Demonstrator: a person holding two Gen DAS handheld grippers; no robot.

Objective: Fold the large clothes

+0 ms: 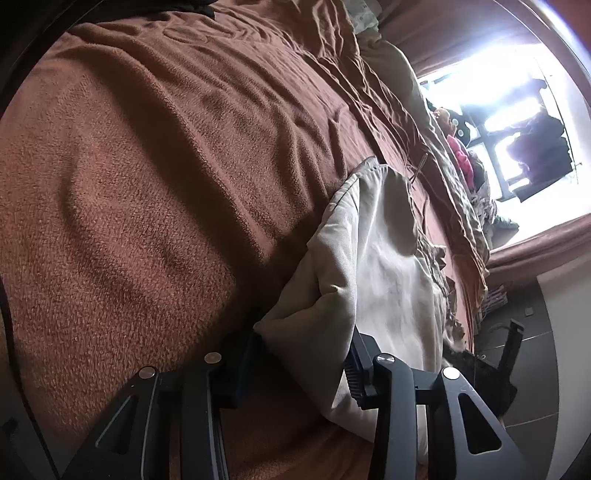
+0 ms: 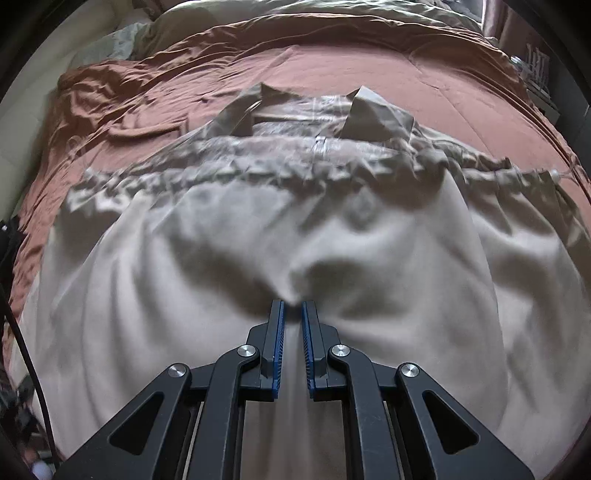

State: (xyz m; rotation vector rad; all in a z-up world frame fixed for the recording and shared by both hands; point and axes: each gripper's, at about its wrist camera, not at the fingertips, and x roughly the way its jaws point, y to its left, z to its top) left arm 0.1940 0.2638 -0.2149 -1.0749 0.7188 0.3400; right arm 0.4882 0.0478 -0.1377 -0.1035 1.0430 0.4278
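A large cream garment with a gathered waist and a collar (image 2: 295,206) lies spread on a bed. In the right wrist view my right gripper (image 2: 293,306) is shut on a pinch of its pale fabric near the lower middle, and folds radiate from the grip. In the left wrist view the same cream garment (image 1: 384,266) shows bunched along the bed's edge. My left gripper (image 1: 306,354) has a thick fold of it between its wide-set fingers (image 1: 356,373); I cannot tell how firmly they press it.
The bed is covered by a rust-brown blanket (image 1: 147,184) and a wrinkled brown sheet (image 2: 118,92). Pale pillows (image 2: 177,22) lie at the far end. A bright window (image 1: 491,107) and dark floor tiles (image 1: 524,369) show beside the bed.
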